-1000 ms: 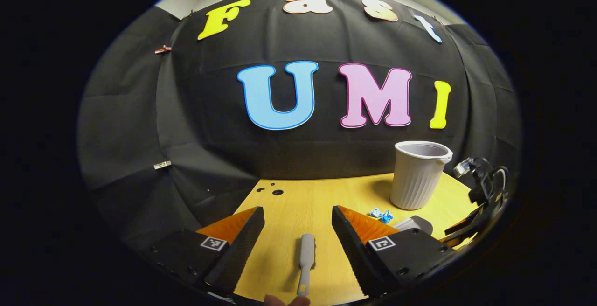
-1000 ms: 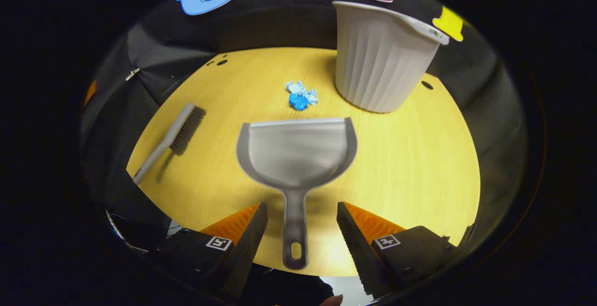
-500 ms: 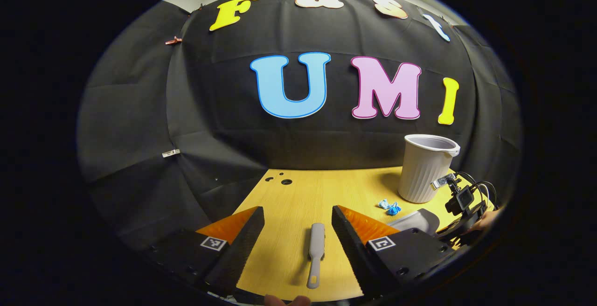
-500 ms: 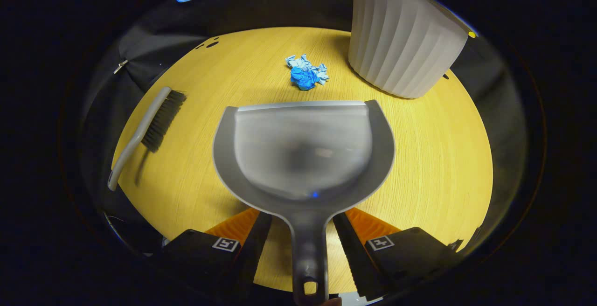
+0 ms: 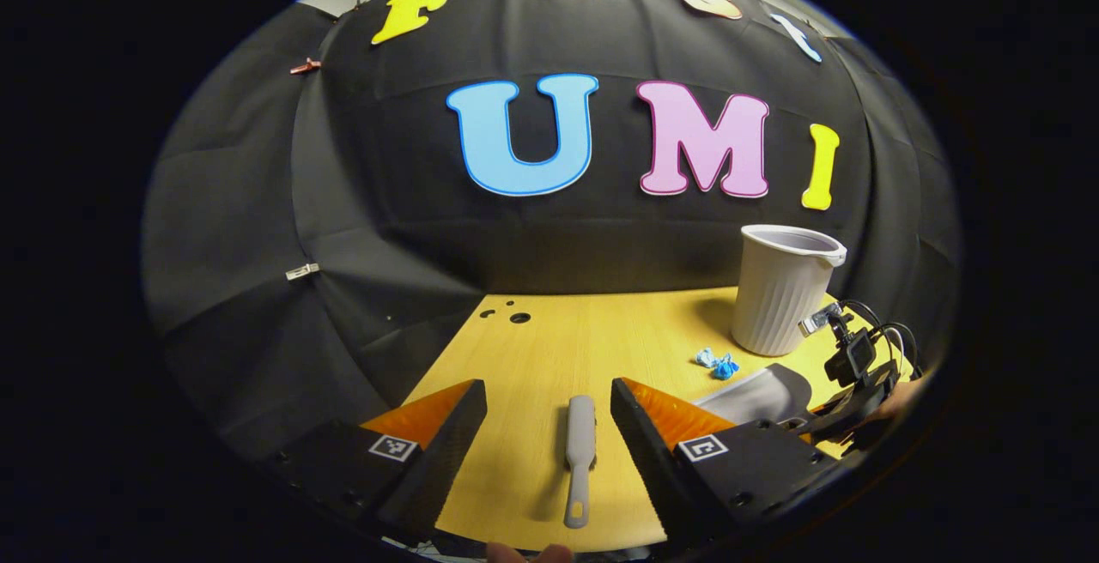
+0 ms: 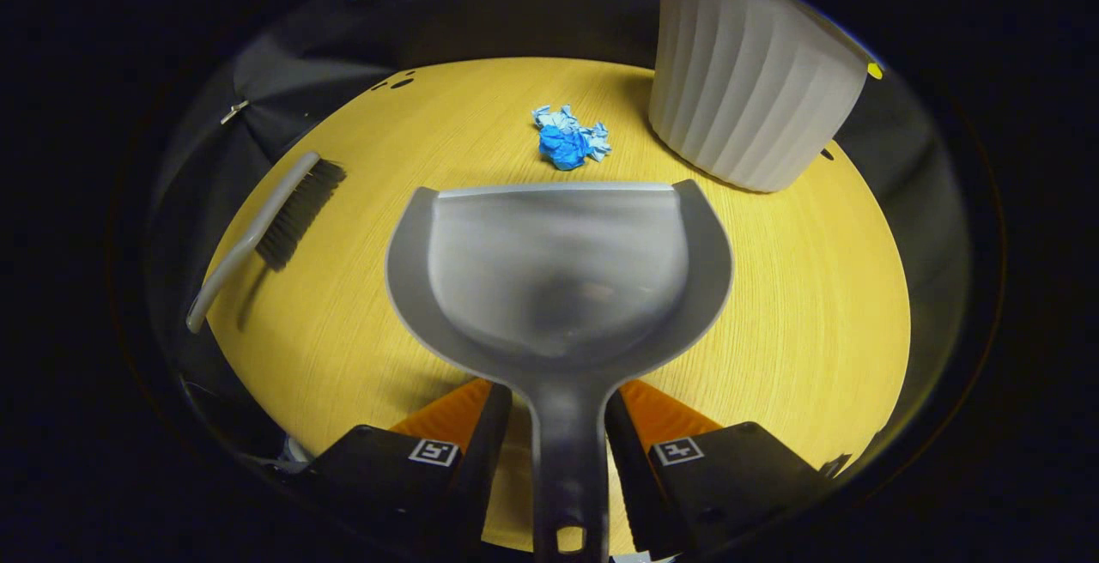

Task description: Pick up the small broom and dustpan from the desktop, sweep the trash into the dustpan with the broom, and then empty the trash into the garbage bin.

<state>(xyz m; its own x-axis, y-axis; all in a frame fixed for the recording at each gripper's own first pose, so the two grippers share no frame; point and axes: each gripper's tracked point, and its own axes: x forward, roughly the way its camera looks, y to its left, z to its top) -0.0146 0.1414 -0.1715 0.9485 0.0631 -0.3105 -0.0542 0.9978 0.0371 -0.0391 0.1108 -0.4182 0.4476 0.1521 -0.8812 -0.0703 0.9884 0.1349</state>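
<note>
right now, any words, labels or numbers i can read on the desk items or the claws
None readable on the dustpan, broom, garbage bin or blue trash.
Left claw and right claw: a square coded marker on each finger, a pattern, not text.
Small white tag on the cloth wall: too small to read.

Left gripper view looks level along the table (image 5: 549, 348); right gripper view looks steeply down, close

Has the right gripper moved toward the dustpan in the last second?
Yes. The right gripper has come forward along the dustpan handle toward the garbage bin, and its jaws have narrowed onto the handle.
</note>
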